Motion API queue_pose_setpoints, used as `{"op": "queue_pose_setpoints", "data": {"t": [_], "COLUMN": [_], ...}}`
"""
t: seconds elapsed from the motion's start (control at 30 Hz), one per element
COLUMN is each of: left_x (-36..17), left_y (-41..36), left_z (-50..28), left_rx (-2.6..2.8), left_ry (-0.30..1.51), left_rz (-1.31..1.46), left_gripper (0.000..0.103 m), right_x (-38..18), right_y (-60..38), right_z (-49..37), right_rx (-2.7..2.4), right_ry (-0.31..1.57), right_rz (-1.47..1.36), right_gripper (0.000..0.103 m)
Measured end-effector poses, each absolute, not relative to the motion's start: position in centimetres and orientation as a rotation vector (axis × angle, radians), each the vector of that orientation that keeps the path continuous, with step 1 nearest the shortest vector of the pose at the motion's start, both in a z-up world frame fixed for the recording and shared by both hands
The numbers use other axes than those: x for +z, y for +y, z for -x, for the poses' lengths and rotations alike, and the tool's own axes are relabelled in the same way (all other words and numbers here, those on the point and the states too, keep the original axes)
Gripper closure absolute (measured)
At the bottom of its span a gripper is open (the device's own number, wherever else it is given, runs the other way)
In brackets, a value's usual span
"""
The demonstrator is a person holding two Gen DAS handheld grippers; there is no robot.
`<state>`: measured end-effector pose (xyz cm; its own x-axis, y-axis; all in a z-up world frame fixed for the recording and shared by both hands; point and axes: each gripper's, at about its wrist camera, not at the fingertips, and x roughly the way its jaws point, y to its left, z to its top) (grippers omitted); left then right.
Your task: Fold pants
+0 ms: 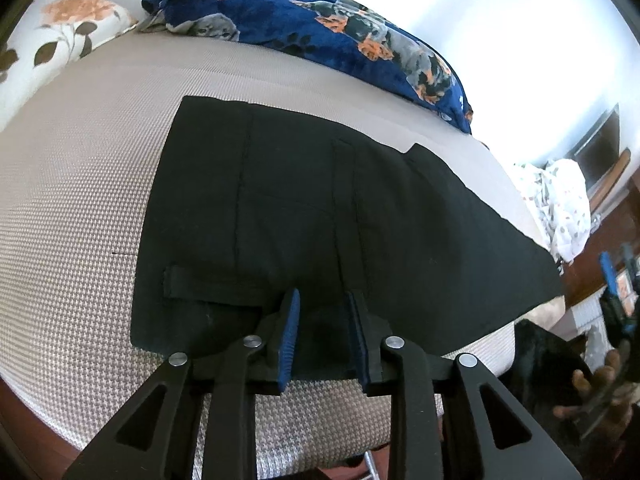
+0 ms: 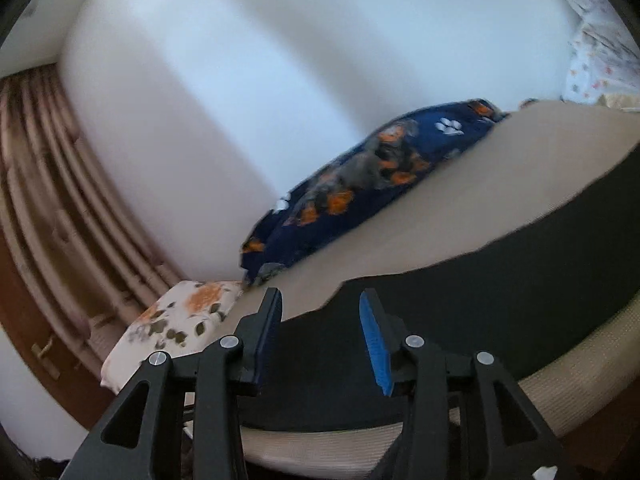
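A: The black pants (image 1: 320,216) are being laid flat on the beige bed (image 1: 80,184), already folded lengthwise. The left gripper (image 1: 323,336), parted and empty, is being held over the waistband edge.

B: The right gripper (image 2: 320,336) is likewise spread, holding nothing. Both layers should be pinched together. The belt loop (image 1: 176,282) is being shown only leftward.

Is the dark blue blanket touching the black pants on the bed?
Apart. The left wrist view shows a bare strip of bed cover between the blue blanket and the black pants.
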<state>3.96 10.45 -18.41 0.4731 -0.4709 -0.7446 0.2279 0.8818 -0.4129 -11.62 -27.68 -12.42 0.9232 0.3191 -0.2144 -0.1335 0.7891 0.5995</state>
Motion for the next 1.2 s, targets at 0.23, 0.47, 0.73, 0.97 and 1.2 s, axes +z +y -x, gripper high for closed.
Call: {"op": "queue_pose_setpoints", "data": {"t": [0.23,0.47,0.73,0.97,1.2], "left_x": [-17.3,-15.5,-13.6,-13.6,-13.2], "left_y": [9.9,10.9,11.6,12.0,7.3], "left_z": [-3.1,-2.6,-2.4,-3.4,-3.9], "left_rx": [-0.393,-0.343,-0.309,-0.308,-0.313], "left_ry": [0.960,0.886,0.806,0.831,0.816], "left_rz": [0.179,0.229,0.254,0.305,0.076], "left_gripper": [0.063,0.050,0.041,0.039,0.039], "right_x": [-13.1,-8.6,-7.2,-16.3,-21.7], "right_y": [-21.8,-13.4,-28.7,-51.8,-62.9], "right_z": [12.0,15.2,11.3,17.1,24.5], "right_rx": [0.434,0.594,0.195,-0.248,-0.443], "right_ry": [0.431,0.346,0.387,0.426,0.342], "right_rz": [-0.734,-0.398,-0.551,-0.989,-1.165], "right_gripper": [0.041,0.042,0.027,0.028,0.042]}}
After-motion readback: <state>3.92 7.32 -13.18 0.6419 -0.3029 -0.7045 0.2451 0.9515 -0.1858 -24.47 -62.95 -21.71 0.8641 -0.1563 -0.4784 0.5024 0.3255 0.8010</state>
